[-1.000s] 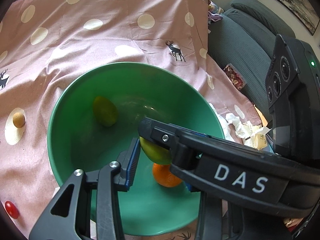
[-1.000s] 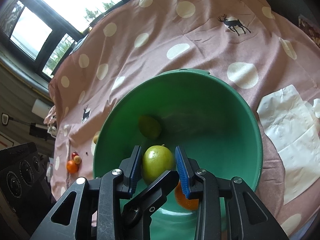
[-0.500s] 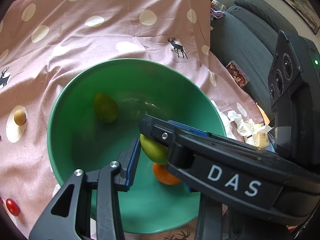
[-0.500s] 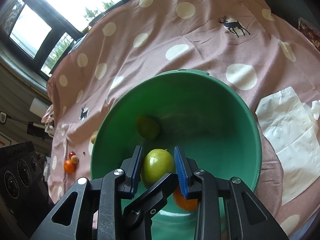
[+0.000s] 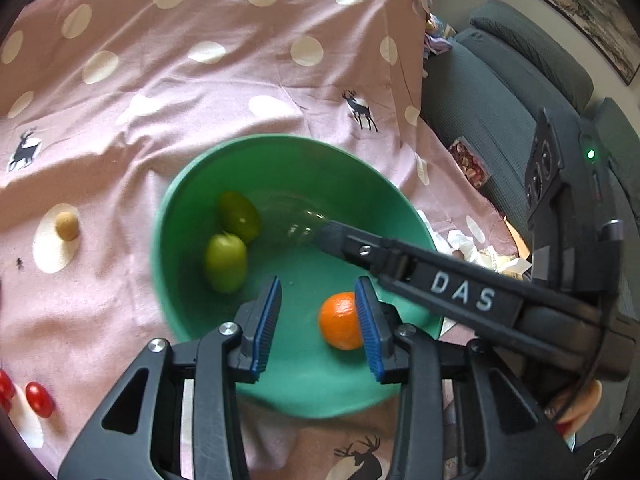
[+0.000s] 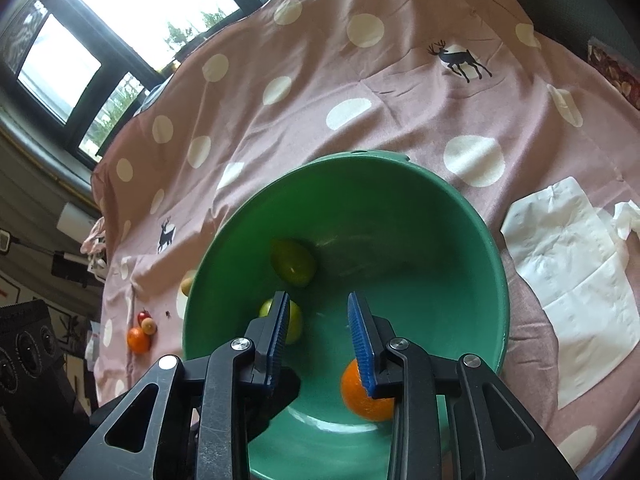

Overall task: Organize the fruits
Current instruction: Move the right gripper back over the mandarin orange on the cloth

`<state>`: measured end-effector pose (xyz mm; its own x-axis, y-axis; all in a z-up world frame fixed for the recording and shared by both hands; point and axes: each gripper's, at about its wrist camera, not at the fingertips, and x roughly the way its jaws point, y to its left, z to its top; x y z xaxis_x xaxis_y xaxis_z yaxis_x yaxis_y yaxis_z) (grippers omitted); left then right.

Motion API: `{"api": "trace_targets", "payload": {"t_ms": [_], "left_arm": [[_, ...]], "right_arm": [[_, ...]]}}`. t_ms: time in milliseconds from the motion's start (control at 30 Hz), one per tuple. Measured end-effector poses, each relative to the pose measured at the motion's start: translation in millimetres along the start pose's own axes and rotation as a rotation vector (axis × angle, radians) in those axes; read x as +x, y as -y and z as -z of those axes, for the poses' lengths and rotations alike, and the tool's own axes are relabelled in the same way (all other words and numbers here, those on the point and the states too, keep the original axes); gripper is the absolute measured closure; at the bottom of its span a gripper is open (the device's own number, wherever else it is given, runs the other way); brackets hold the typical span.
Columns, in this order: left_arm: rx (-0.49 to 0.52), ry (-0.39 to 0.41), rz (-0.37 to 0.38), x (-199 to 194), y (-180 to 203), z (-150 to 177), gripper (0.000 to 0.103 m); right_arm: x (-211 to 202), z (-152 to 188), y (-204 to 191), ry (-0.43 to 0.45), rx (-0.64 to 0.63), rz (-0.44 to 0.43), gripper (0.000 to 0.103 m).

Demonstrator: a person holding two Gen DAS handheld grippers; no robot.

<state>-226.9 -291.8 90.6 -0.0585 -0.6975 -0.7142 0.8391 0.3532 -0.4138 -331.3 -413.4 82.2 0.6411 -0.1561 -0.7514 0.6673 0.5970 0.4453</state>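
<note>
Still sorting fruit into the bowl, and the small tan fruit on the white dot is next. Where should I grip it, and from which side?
Grip the small tan fruit across its middle, coming straight down from above. It is small, roundish and lies alone on the cloth, left of the green bowl, so nothing blocks either side; a low, centred pinch should keep it from rolling.

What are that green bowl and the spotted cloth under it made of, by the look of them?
The green bowl looks like plastic, though glazed ware is possible: a smooth, evenly coloured wall with soft glossy highlights and a thin rim. The cloth is a woven fabric, probably cotton, matte pink with printed white dots and deer, lying in creases and folds.
</note>
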Motion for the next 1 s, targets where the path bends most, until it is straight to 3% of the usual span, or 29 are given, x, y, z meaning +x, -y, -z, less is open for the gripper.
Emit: {"api": "trace_targets", "payload": {"t_ms": [200, 433, 500, 567, 667, 833, 1000], "left_arm": [[-0.064, 0.086, -0.046, -48, -30, 11, 0.063], [-0.133, 0.174, -0.223, -106, -84, 26, 0.046], [-0.172, 0.198, -0.269, -121, -103, 33, 0.042], [-0.215, 0.224, -0.289, -132, -123, 40, 0.039], [-0.276, 0.257, -0.308, -140, -152, 52, 0.028], [-0.323, 0.234, -0.394, -143, -185, 63, 0.027], [-0.379, 0.269, -0.474, -153, -210, 68, 0.027]], "right_arm": [[-5, 0, -9, 0.033, -0.009, -0.003, 0.070], [-5, 2, -30, 0.039, -0.062, -0.005, 0.070], [-6, 3, -39, 0.050, -0.080, -0.019, 0.062], [-5, 5, -47, 0.055, -0.100, -0.033, 0.045], [-3, 9, -61, 0.047, -0.140, -0.044, 0.044], [-3, 15, -88, 0.073, -0.195, -0.047, 0.040], [3, 28, -118, 0.104, -0.298, -0.021, 0.040]]}}
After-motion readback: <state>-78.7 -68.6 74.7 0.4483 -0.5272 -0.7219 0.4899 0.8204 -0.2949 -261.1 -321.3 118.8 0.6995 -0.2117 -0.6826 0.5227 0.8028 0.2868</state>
